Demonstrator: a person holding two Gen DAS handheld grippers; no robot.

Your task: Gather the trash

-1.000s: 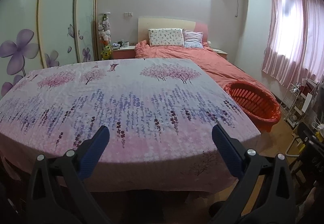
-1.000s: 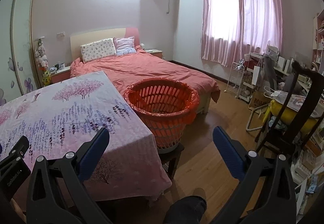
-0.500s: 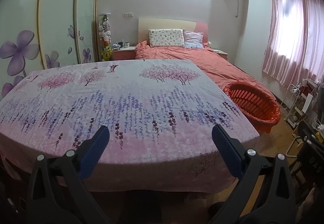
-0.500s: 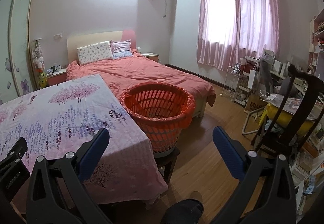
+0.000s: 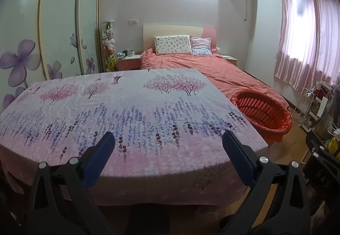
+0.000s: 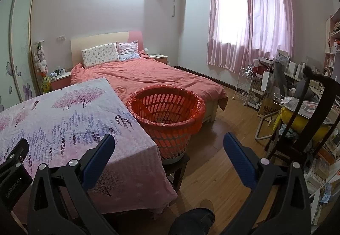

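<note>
An orange slatted basket [image 6: 167, 116] lined with an orange bag stands on a dark stool right of the table; it also shows in the left wrist view [image 5: 262, 111]. Something small lies at its bottom, too unclear to name. A table under a floral cloth [image 5: 119, 107] shows no trash on it. My left gripper [image 5: 167, 143] is open and empty above the table's near edge. My right gripper [image 6: 169, 145] is open and empty, held in front of the basket over the table's right corner [image 6: 136, 145].
A bed with an orange cover [image 6: 153, 77] lies behind the table. A dark wooden chair [image 6: 306, 120] and cluttered shelves [image 6: 325, 171] stand at the right. A white wire rack [image 6: 246, 86] stands below the pink curtain. Wood floor [image 6: 214, 150] lies right of the basket.
Both views have tilted and risen slightly, so the table and basket sit a little lower in frame. Both grippers stay open and empty.
</note>
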